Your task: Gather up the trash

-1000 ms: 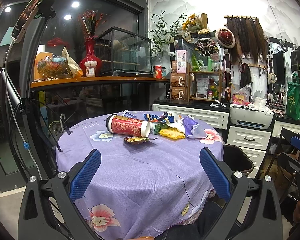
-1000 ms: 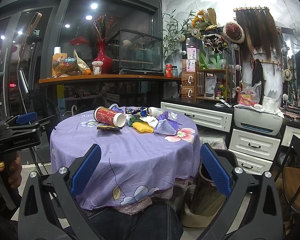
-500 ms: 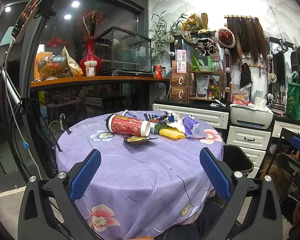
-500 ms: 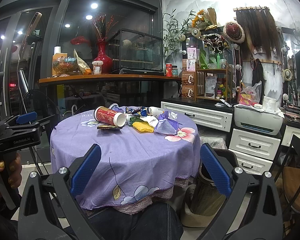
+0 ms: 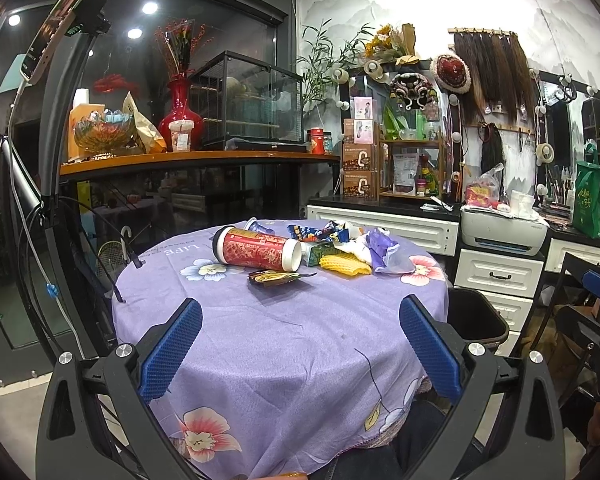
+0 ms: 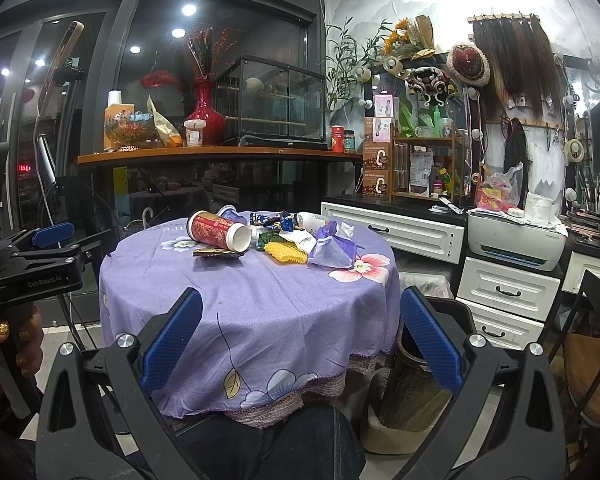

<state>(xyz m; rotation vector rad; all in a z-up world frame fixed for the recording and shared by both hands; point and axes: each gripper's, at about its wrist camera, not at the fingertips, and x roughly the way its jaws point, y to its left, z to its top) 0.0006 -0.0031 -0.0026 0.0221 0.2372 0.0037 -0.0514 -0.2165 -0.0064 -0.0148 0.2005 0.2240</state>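
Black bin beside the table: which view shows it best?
The left wrist view: the black bin shows its open rim beyond the tablecloth. In the right wrist view the right gripper finger hides most of the bin.

The table (image 5: pixel 284 344) wears a lilac cloth printed with pink and white flowers. On it lie a red patterned cup (image 5: pixel 257 249) with white rim, a yellow netted wrapper (image 5: pixel 345 265) and a purple bag (image 5: pixel 388 250). Gripper pads (image 6: pixel 172 338) are blue, dimpled.
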